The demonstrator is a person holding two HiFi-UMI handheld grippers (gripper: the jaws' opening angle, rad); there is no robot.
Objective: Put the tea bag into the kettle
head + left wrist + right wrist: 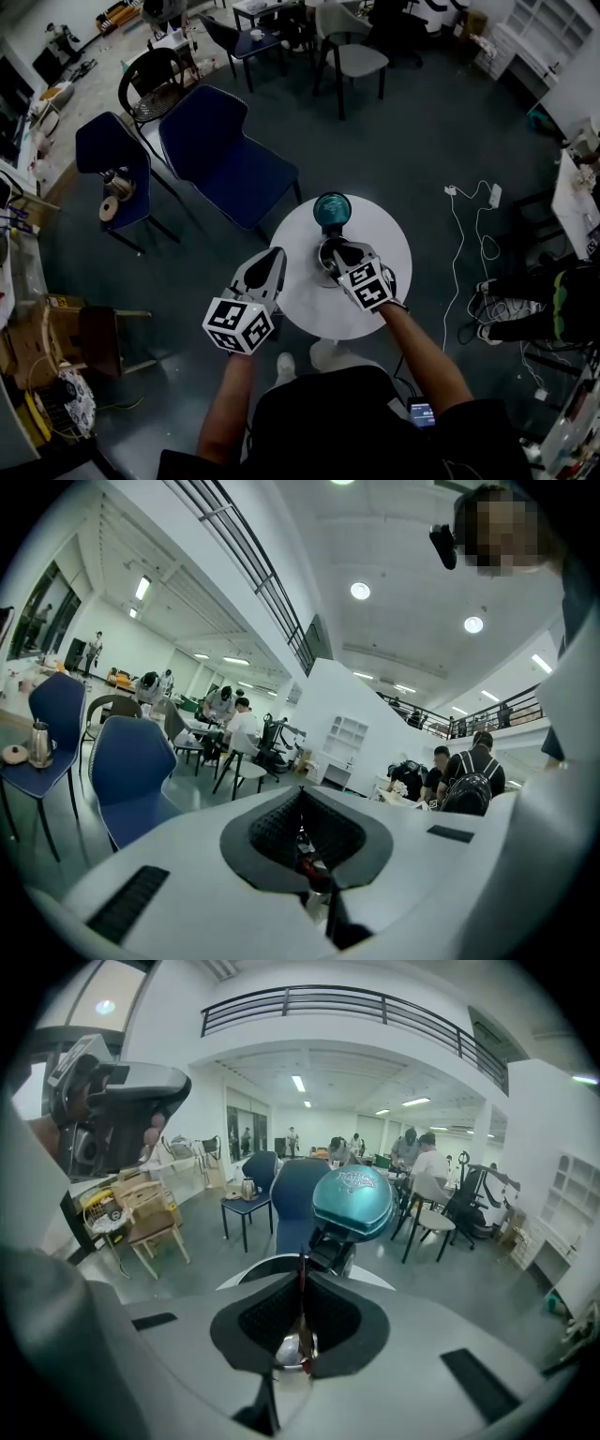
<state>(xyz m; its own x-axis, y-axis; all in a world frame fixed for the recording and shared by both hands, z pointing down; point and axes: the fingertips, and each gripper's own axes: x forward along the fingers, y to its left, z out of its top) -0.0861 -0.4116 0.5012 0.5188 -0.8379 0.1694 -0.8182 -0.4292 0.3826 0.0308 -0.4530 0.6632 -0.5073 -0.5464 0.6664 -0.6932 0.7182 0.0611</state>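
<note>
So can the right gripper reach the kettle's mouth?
Probably yes: the teal lid is swung open, the right gripper, pinching what looks like the tea bag, sits close beside the kettle, nothing between.

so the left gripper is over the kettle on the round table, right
Not quite: it is the right gripper that is over the kettle on the round table. The left gripper sits off to the side, at the table's edge. The head view shows this.

Round white table (309, 302) — on it stands a kettle (332, 214), teal lid raised.
</note>
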